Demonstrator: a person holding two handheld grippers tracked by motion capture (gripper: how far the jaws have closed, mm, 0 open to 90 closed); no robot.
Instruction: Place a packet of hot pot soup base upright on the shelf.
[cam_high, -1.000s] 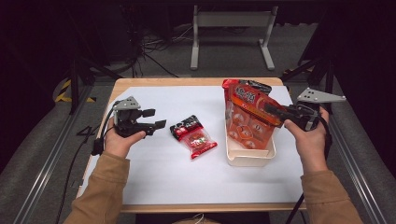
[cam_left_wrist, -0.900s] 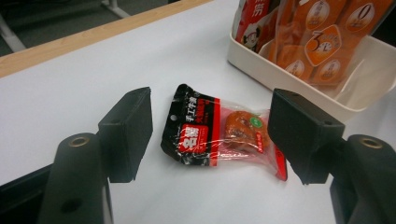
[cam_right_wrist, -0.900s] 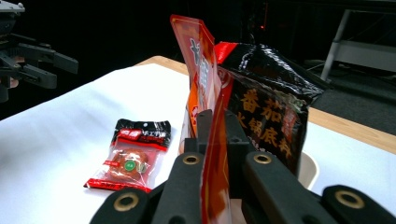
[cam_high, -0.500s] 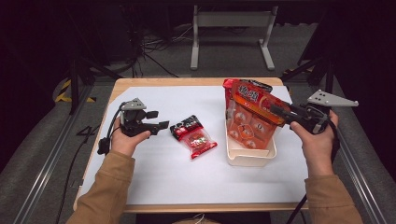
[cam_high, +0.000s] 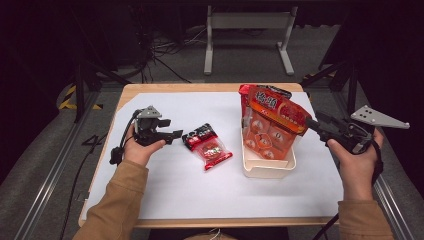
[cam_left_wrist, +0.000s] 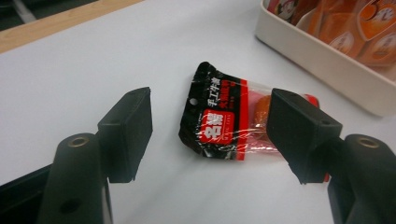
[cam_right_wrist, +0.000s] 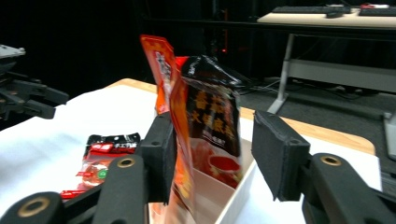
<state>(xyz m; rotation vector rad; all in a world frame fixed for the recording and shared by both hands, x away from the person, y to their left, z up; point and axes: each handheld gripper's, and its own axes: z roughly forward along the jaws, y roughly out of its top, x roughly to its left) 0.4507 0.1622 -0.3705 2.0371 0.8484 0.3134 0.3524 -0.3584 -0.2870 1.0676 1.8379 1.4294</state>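
Nearest, the left gripper (cam_left_wrist: 210, 135) hangs spread just before the packet (cam_left_wrist: 229, 119) flat on the table (cam_high: 165, 185). Farther right, the right gripper (cam_right_wrist: 210, 154) stands spread around the orange bag (cam_high: 272, 122) upright in the bin (cam_high: 267, 169).

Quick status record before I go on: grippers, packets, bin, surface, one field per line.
left gripper: open, jaws either side of the small packet, not touching it
right gripper: open, beside the orange bag
small packet: flat on the sheet, left of the bin
orange bag: upright in the bin
bin: cream, holding bags
white sheet: covers the table
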